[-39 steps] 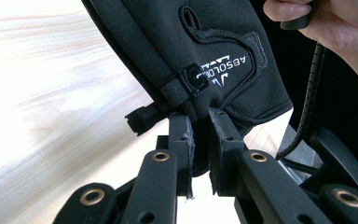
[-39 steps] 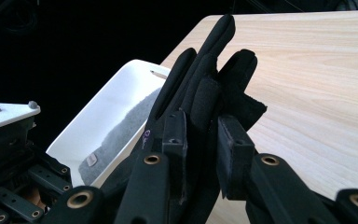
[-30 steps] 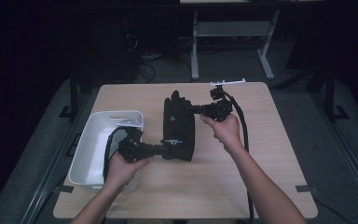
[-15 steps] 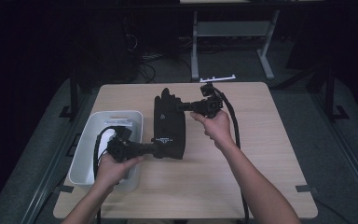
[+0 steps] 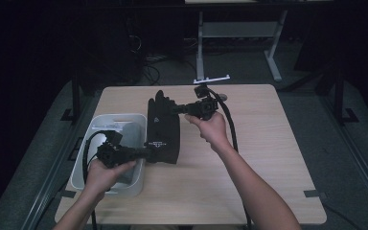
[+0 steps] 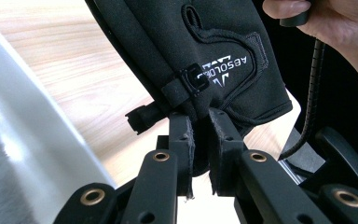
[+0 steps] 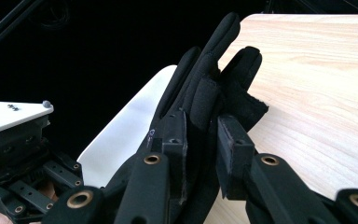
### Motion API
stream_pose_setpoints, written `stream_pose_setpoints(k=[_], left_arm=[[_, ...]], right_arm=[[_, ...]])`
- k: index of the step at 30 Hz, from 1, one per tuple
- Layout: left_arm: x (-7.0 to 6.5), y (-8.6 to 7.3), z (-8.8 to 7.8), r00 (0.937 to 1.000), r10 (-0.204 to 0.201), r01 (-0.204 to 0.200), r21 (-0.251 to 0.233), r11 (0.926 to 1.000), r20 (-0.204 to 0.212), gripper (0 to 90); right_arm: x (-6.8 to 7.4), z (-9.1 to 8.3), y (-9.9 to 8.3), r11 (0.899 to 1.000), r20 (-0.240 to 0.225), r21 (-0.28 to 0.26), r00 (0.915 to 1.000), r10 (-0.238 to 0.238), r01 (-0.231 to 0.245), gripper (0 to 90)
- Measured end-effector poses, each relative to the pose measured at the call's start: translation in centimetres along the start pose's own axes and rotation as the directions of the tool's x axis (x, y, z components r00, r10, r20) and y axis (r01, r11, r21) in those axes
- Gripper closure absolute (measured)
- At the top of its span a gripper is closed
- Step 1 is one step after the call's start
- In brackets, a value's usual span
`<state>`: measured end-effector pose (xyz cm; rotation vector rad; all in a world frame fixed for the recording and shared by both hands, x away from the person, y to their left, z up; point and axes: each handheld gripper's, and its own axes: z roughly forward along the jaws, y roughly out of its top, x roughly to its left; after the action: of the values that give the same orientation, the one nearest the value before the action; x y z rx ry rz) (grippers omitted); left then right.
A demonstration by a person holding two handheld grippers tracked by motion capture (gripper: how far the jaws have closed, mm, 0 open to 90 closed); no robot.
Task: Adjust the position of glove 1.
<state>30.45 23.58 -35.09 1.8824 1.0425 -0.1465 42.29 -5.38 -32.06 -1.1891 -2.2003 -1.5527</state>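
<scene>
Object: a pair of black gloves (image 5: 164,125), clipped together at the cuffs, was carried between both grippers just above the counter (image 5: 268,158), beside the white bin (image 5: 135,125).
Left gripper: the left gripper (image 6: 200,122) was pressed together on the cuff edge of the gloves, just below the small black clip (image 6: 192,80); the pads held a thin margin of fabric.
Right gripper: the right gripper (image 7: 200,135) was pinching the glove fingers (image 7: 223,51) near their base, jaws nearly together.
Risk, cuff slip: the left hold sat on the very hem. A pull toward the bin would probably have drawn the fabric out of the pads.
Risk, finger slip: the soft glove fingers were bunched between the right pads. Uneven tension could have let one glove slide free.
Risk, separation: the clip alone joined the pair. A twist between the two grippers might have opened it.
Risk, bin rim: the gloves hung close to the bin wall. A low pass could have snagged the cuff or shifted the bin.
Risk, cable: the right gripper cable (image 5: 227,122) trailed over the counter and could have dragged.
</scene>
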Motion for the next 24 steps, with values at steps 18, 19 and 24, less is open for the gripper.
stream_pose_setpoints(k=[18, 19, 24], left_arm=[[1.6, -0.8, -2.7, 0.9988, -0.038, 0.038, -0.022, 0.9991, -0.031, 81.3], [1.7, -0.9, -2.9, 0.9987, -0.037, 0.036, -0.016, 0.9992, -0.034, 81.3], [2.1, -1.0, -3.6, 0.9982, -0.044, 0.043, -0.023, 0.9988, -0.042, 81.4]], right_arm=[[1.3, 2.9, 0.6, 1.0, -0.029, 0.01, 0.9996, 0.0, 0.001, 75.1], [1.3, 3.1, 0.7, 1.0, -0.032, 0.01, 0.9995, -0.002, 0.003, 75.1], [1.5, 3.9, 0.7, 1.0, -0.043, 0.012, 0.9991, 0.003, -0.003, 75.1]])
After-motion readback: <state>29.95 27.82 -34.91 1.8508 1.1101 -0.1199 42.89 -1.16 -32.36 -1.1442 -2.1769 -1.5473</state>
